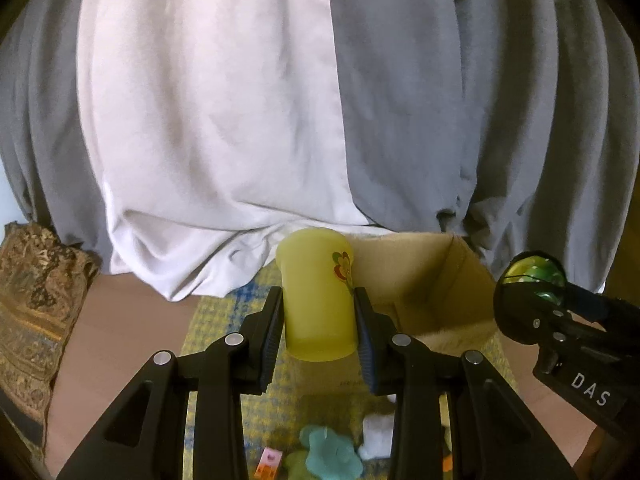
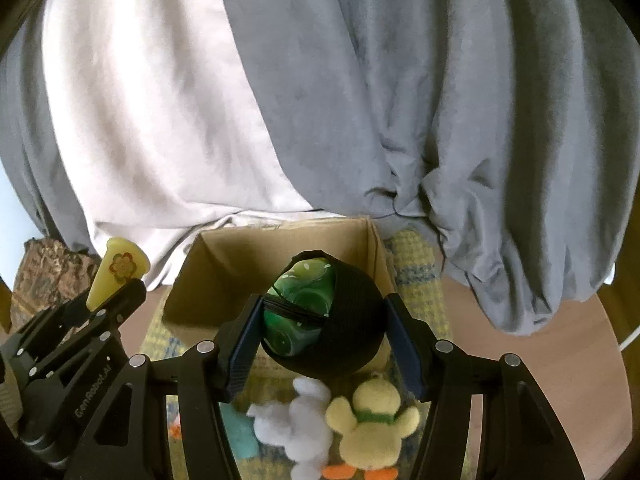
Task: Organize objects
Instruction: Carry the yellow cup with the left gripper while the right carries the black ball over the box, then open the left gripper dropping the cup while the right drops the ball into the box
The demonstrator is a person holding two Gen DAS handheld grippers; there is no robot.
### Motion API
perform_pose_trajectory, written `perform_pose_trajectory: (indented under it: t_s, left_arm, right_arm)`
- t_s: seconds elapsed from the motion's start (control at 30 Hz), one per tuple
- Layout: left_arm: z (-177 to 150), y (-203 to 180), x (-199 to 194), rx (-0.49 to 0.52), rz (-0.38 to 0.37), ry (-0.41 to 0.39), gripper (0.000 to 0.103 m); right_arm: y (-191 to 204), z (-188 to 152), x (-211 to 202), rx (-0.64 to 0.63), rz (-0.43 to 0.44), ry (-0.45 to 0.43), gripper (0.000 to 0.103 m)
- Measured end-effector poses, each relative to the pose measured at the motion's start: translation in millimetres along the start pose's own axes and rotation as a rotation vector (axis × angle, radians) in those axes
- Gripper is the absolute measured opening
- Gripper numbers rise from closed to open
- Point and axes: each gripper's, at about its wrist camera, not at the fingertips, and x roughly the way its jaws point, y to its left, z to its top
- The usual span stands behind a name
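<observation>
My left gripper (image 1: 318, 328) is shut on a yellow plastic cup (image 1: 318, 292) with a flower print, held upside down in the air beside an open cardboard box (image 1: 436, 276). The cup also shows in the right wrist view (image 2: 120, 270), at the left. My right gripper (image 2: 324, 344) is shut on a black mesh pouch holding green glassy pieces (image 2: 320, 312), held above the near edge of the box (image 2: 280, 248). The pouch shows in the left wrist view (image 1: 530, 280), at the right.
The box stands on a yellow-blue woven mat (image 2: 416, 276) on a brown round table (image 2: 560, 360). Below lie a white plush (image 2: 296, 420), a yellow duck plush (image 2: 372, 420) and a teal plush (image 1: 332, 452). Grey and white draped cloth (image 1: 280, 100) hangs behind.
</observation>
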Motion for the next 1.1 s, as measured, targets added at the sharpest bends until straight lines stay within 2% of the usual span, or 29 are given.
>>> perform_pose_trajectory:
  t_s: [0.27,0.5,0.97,1.03,1.07,1.1]
  left_arm:
    - [12,-6,37,0.027,-0.002,0.062,0.033]
    - [17,1,58,-0.021,-0.06,0.112,0.033]
    - [17,-7,68,0.012,-0.076,0.14,0.034]
    - [17,-7,68,0.009,-0.074,0.139,0.035]
    - [17,-7,68,0.006,-0.071,0.14,0.04]
    - [17,-7,68,0.008,-0.07,0.14,0.045]
  right_arm:
    - [-3,18,32,-0.002,-0.017,0.057,0.06]
    - [-2,21,48,0.013,-0.005,0.091,0.06]
    - [-6,27,62,0.016,0.001,0.115,0.062]
    - [-6,28,61,0.015,-0.003,0.106,0.073]
    - [-7,29,58,0.018,-0.008,0.096,0.085]
    - [-7,30,56,0.021,-0.012,0.083,0.091]
